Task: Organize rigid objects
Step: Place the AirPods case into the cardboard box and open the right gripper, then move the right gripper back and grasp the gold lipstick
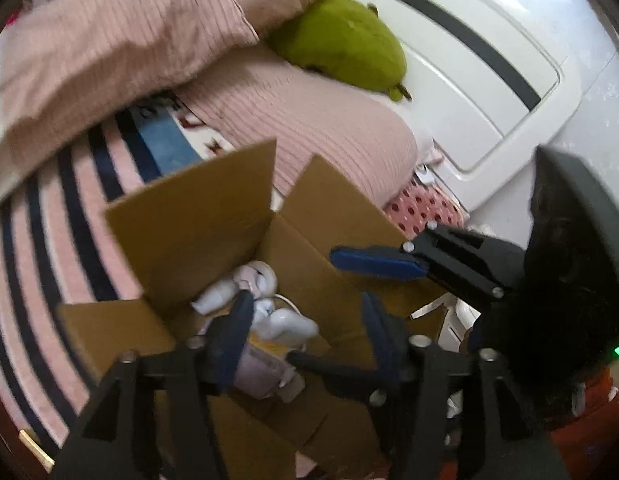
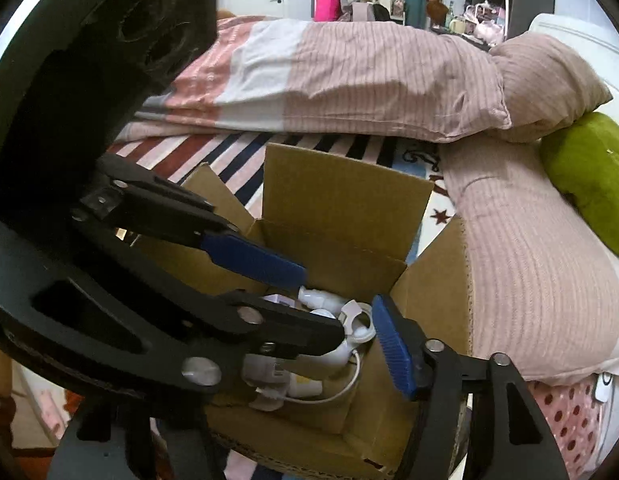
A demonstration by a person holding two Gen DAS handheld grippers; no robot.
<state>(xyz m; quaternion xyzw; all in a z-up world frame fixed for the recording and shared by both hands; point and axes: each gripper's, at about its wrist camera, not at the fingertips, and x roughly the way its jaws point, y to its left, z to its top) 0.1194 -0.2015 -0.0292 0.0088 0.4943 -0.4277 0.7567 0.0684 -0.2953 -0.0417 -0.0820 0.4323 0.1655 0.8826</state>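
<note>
An open cardboard box stands on the bed. Inside it lie white plugs and adapters, a white cable and a small labelled bottle. My left gripper hangs over the box with its jaws open and nothing between its blue pads. My right gripper reaches in from the right, crossing in front of the left one, and is also open and empty. In the right wrist view only its right pad shows, near the box's right wall. The left gripper covers the other finger.
The box rests on a striped blanket. Pink ribbed pillows and a green plush toy lie behind it, against a white headboard. The box flaps stand up around the opening.
</note>
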